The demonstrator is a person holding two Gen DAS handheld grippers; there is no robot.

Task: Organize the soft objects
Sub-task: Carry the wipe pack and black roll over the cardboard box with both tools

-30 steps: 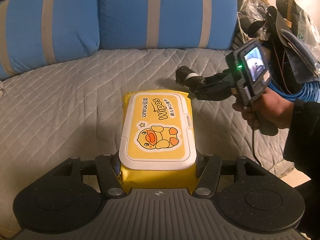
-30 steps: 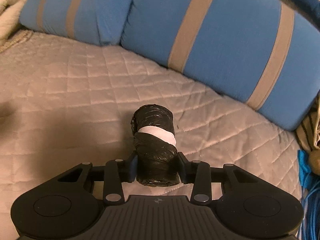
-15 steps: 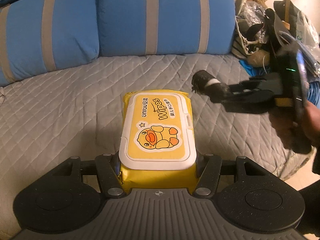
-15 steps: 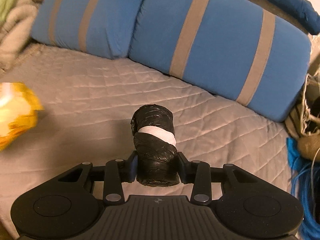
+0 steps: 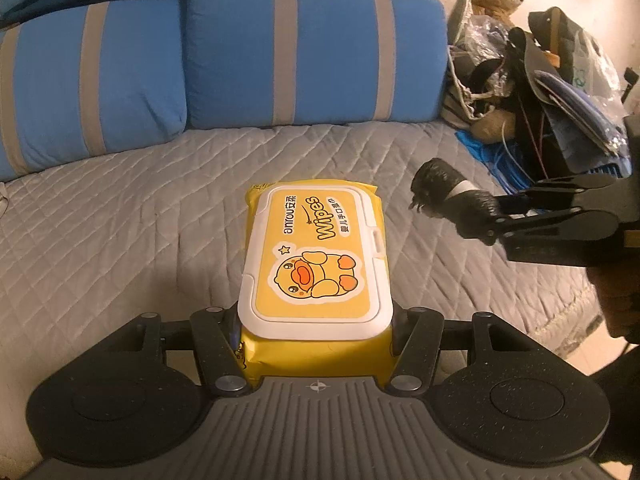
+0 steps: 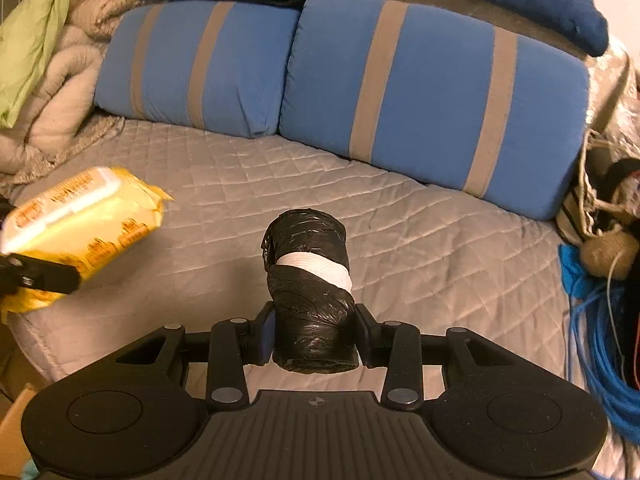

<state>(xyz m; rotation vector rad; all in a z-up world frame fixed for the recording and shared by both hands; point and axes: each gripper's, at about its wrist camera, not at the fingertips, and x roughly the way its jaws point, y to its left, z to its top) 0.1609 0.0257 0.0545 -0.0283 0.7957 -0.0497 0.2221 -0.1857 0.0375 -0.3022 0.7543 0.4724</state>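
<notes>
Both items are picked up but neither is placed yet: the left claw (image 5: 316, 330) grips the yellow wipes pack (image 5: 316, 256) above the bed (image 5: 120, 220), and the right claw (image 6: 314, 334) clamps the black bag roll (image 6: 308, 280) above its middle.

Two cushions (image 6: 400, 92) stand at twelve o'clock along the bed's (image 6: 400, 224) back edge; blankets (image 6: 60, 92) heap at ten, a cable coil (image 6: 600, 340) at three.
</notes>
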